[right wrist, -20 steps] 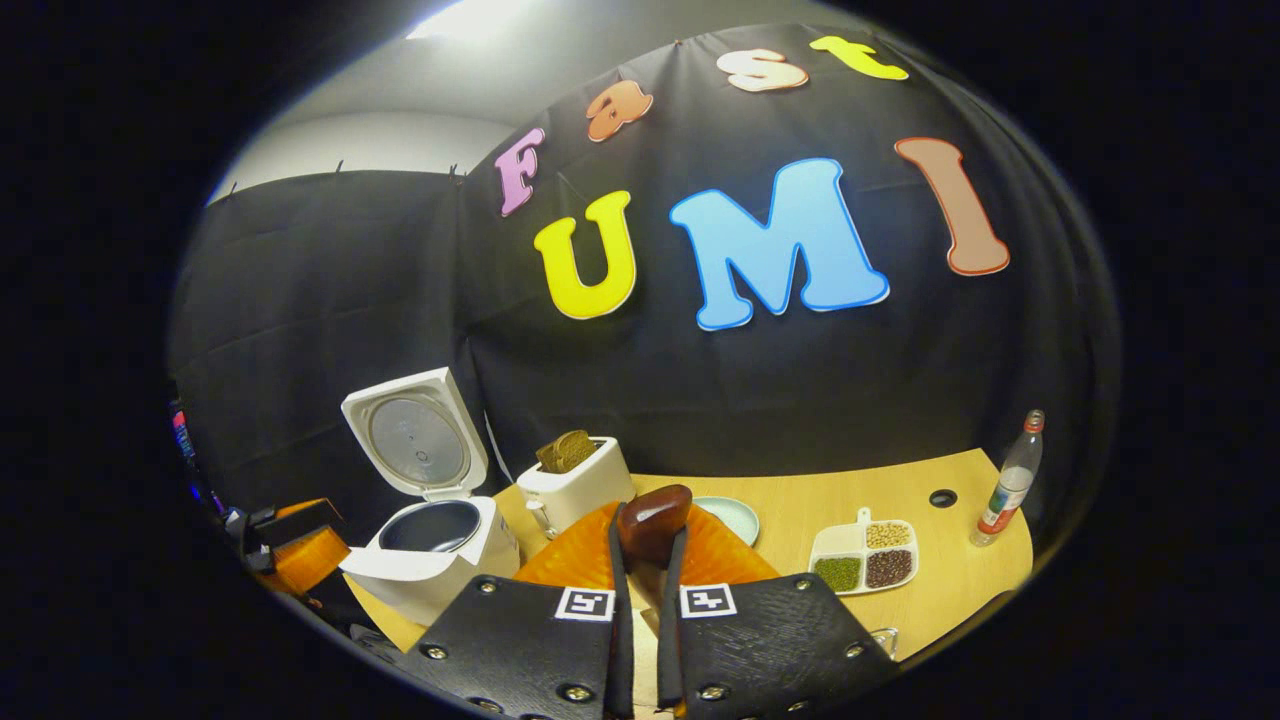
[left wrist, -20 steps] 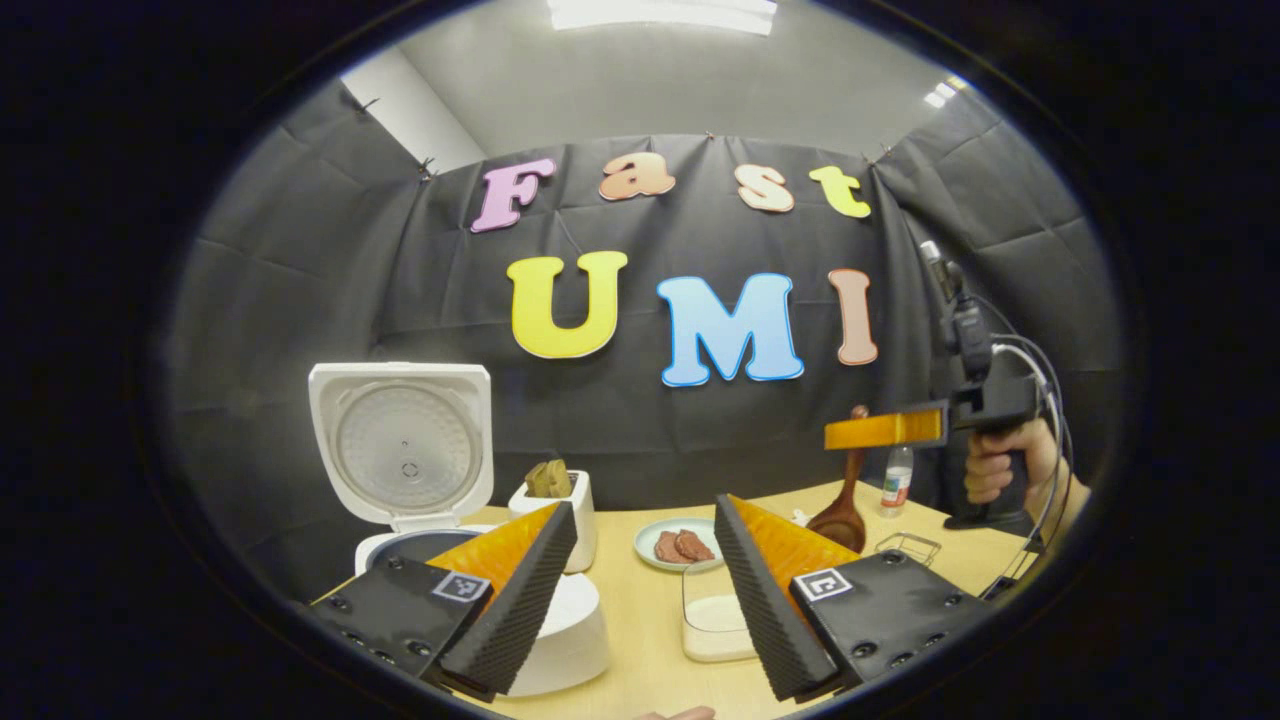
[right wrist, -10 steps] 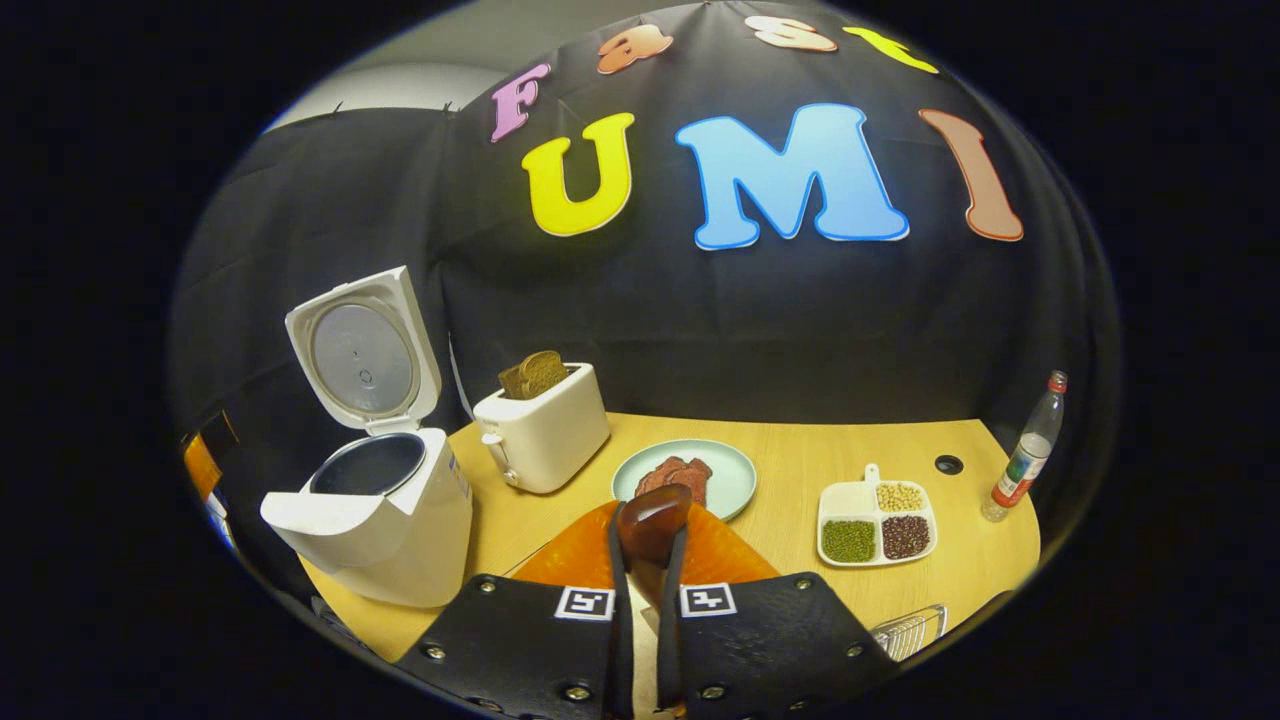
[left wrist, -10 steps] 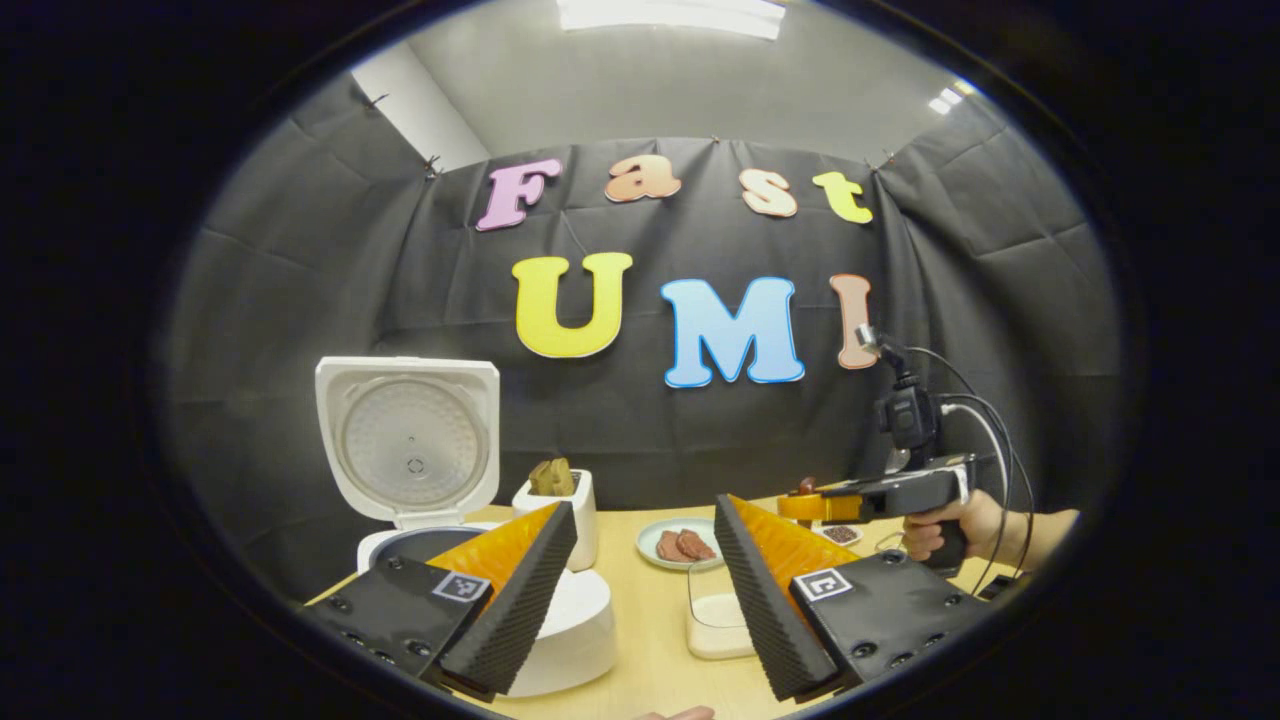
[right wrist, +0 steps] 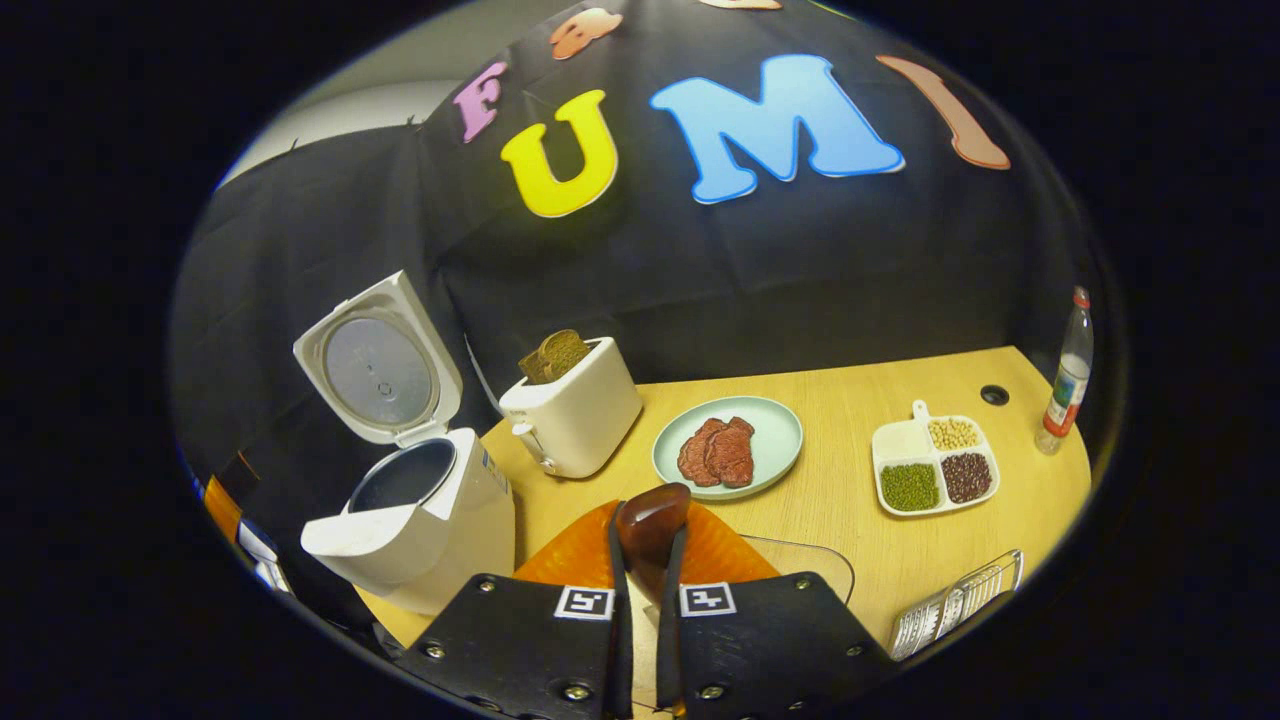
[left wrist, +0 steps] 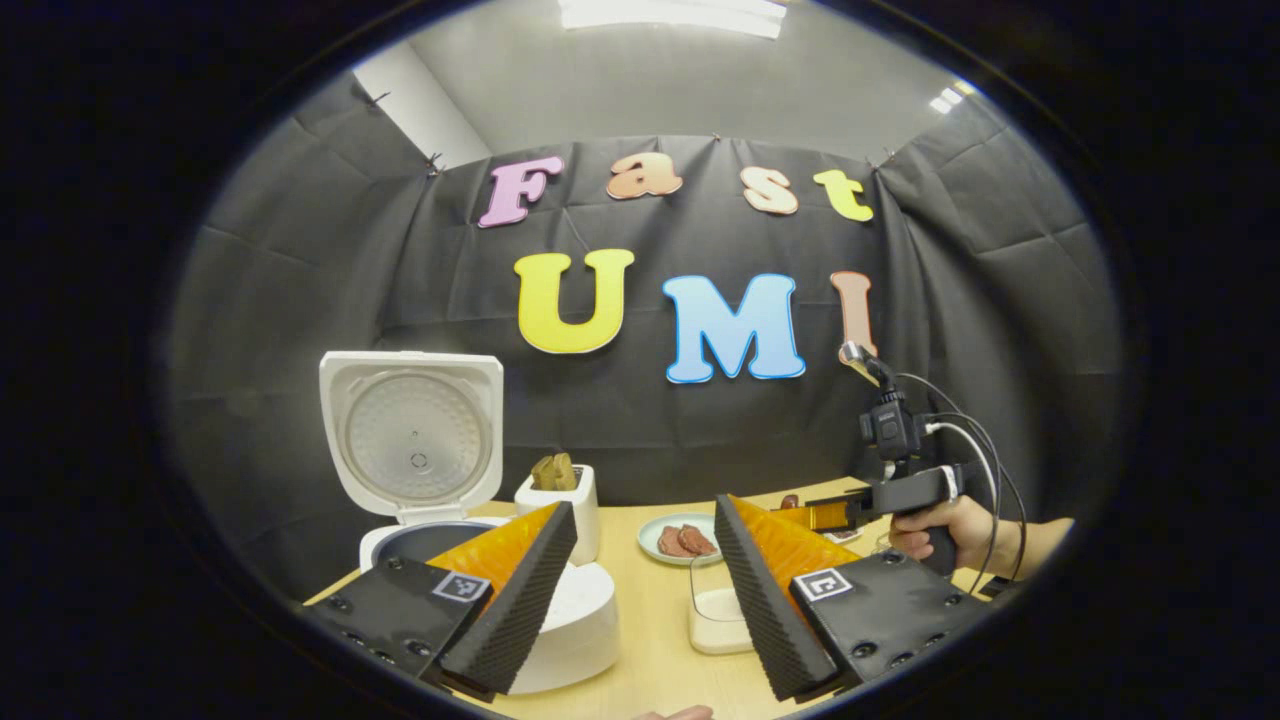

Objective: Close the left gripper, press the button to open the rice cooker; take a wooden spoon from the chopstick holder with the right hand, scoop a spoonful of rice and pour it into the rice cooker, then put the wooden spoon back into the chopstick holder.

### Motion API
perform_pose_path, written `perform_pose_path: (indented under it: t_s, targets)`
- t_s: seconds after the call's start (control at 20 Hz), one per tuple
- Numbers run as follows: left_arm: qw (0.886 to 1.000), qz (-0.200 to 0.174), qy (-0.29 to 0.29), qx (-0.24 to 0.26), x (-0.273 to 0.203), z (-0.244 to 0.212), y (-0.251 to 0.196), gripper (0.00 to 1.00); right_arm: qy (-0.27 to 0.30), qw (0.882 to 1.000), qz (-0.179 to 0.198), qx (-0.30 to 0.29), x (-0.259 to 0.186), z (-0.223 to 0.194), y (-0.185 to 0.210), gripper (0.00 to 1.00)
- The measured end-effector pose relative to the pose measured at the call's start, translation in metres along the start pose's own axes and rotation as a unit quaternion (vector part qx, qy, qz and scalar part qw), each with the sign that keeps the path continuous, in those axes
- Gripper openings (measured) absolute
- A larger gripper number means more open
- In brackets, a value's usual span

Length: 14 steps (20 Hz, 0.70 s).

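In the right gripper view, the right hand-held gripper (right wrist: 641, 585), black with orange fingers, has its fingers pressed together on the handle of the dark brown wooden spoon (right wrist: 652, 522), whose glossy end sticks up just past the fingertips. Just beyond the fingers a clear rectangular container (right wrist: 815, 566) sits on the pale wooden bench (right wrist: 840, 500), and a wire-mesh chopstick holder (right wrist: 955, 605) lies toward the lower right edge. To the left stands the white rice cooker (right wrist: 420, 520) with its lid raised upright and the dark inner pot exposed. Farther back are a white toaster (right wrist: 575, 415) with brown bread slices in its slot, a pale green round plate (right wrist: 775, 425) carrying reddish meat slices, and a white divided dish (right wrist: 900, 445) of green, dark red and yellowish beans. At the far right corner stands a clear plastic bottle (right wrist: 1068, 375) with a red cap. In the left gripper view, the left hand-held gripper (left wrist: 645, 590) has its ridged black pads spread wide apart, holding nothing, above the bench near the rice cooker's front. Beyond it on the right, a hand (left wrist: 945, 530) holds the right hand-held gripper level over the bench.
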<state>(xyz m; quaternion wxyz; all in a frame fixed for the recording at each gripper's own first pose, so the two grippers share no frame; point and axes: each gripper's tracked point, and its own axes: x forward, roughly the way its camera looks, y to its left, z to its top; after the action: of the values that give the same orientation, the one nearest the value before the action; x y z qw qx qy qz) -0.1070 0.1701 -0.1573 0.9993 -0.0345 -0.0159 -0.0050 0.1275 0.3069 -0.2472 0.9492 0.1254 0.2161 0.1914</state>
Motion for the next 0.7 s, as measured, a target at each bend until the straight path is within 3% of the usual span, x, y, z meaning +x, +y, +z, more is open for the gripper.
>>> perform_pose_path:
  t_s: [0.2, 0.5, 0.55, 0.6, 0.7]
  targets:
    - [1.0, 0.001, 0.0, 0.005, 0.0, -0.001, 0.0, 0.95, 0.008, 0.994, 0.027, 0.101, -0.002, 0.002, -0.018, 0.1]
    - [1.0, -0.009, 0.002, 0.015, 0.001, -0.004, -0.015, 0.95, -0.017, 0.981, 0.051, 0.187, -0.015, 0.029, -0.042, 0.1]
    - [1.0, -0.013, 0.002, 0.015, 0.001, -0.005, -0.018, 0.96, -0.025, 0.98, 0.051, 0.193, -0.02, 0.035, -0.045, 0.14]
    - [1.0, -0.016, 0.0, 0.015, 0.001, -0.003, -0.021, 0.95, -0.031, 0.977, 0.053, 0.206, -0.023, 0.04, -0.048, 0.1]
    - [1.0, -0.02, -0.003, 0.014, 0.0, -0.003, -0.023, 0.96, -0.037, 0.968, 0.062, 0.242, -0.026, 0.049, -0.05, 0.1]
